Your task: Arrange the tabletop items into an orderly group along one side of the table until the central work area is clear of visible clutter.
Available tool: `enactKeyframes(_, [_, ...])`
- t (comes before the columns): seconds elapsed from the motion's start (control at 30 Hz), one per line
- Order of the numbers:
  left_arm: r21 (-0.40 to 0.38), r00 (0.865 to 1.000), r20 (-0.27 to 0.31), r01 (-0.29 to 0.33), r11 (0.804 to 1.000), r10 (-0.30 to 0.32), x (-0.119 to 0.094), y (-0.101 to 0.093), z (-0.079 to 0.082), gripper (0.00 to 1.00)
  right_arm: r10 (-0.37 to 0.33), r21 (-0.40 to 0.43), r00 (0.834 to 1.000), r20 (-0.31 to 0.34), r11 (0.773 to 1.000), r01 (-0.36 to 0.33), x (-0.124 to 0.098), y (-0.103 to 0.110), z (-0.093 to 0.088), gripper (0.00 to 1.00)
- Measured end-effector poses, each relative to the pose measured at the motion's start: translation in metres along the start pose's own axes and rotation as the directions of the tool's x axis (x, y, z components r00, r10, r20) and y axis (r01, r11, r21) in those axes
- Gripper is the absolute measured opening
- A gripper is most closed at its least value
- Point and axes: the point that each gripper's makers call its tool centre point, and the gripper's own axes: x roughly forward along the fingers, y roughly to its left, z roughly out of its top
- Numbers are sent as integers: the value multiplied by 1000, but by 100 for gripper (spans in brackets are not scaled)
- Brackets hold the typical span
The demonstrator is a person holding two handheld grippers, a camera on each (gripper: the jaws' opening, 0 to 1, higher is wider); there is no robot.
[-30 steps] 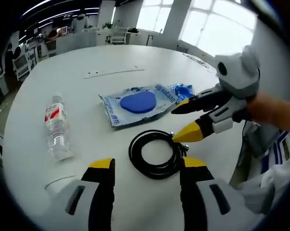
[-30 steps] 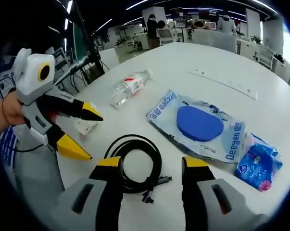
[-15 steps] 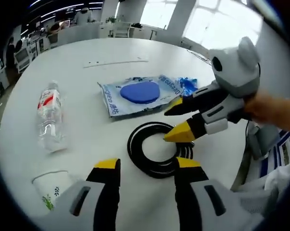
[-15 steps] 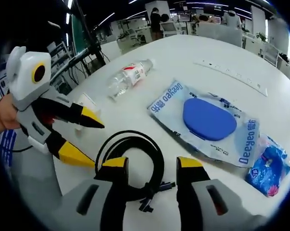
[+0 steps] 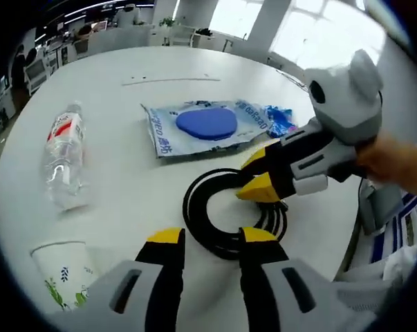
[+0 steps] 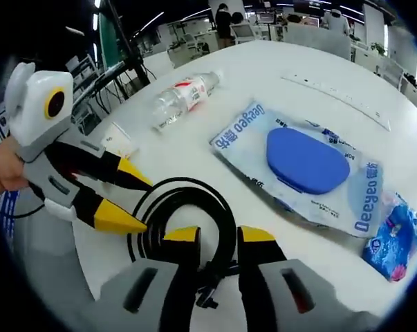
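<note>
Since the earlier frames both grippers had closed in on the cable (image 5: 225,221) coiled at the near worktop (image 5: 125,104) edge, and their jaw gaps had narrowed. Right gripper (image 6: 218,235) jaws straddled the coil's rim, partly closed; whether they pinched it I could not tell. Left gripper (image 5: 207,236) stood just beside the coil's opposite side, jaws narrow, nothing between them. Bottle (image 5: 61,162), cup (image 5: 63,273), wipes pack (image 5: 205,128) and blue packet (image 5: 281,121) lay apart across the centre. Step in hand, judged: grasping the cable. Next move calls for a firm pinch, then carrying the coil to one side without uncoiling.
</note>
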Motion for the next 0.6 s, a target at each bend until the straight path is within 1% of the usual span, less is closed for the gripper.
enactKeyframes(0.1, [7, 1000, -10, -5, 1000, 5, 3, 0, -4, 26, -6, 1, 1000, 1, 1000, 6, 0, -1, -1, 13])
enactKeyframes(0.13, [7, 1000, -13, -6, 1000, 6, 3, 0, -4, 25, -19, -2, 1000, -7, 1000, 19, 1, -4, -3, 11])
enactKeyframes(0.2, [3, 1000, -17, -5, 1000, 5, 4, 0, -5, 22, -21, 19, 1000, 0, 1000, 21, 1, -6, -4, 8])
enactKeyframes(0.27, [-3, 1000, -18, -5, 1000, 5, 4, 0, -6, 22, -22, 26, 1000, 3, 999, 22, 1, -6, -4, 8])
enactKeyframes(0.3, [-3, 1000, -25, -10, 1000, 10, 6, 1, -8, 18, -21, 25, 1000, 6, 999, 21, 2, -5, -3, 8])
enactKeyframes(0.33, [10, 998, -53, -24, 1000, 25, 6, 4, -13, 16, -21, 27, 1000, 8, 999, 21, 2, -5, -3, 7])
enactKeyframes(0.43, [-11, 998, -53, -16, 1000, 15, 8, 3, -15, 15, -36, 38, 999, 13, 999, 36, 1, -7, -1, 6])
enactKeyframes(0.6, [-43, 998, -53, -24, 999, 21, 9, 4, -15, 11, -34, 68, 999, 16, 997, 33, 0, -8, 0, 5])
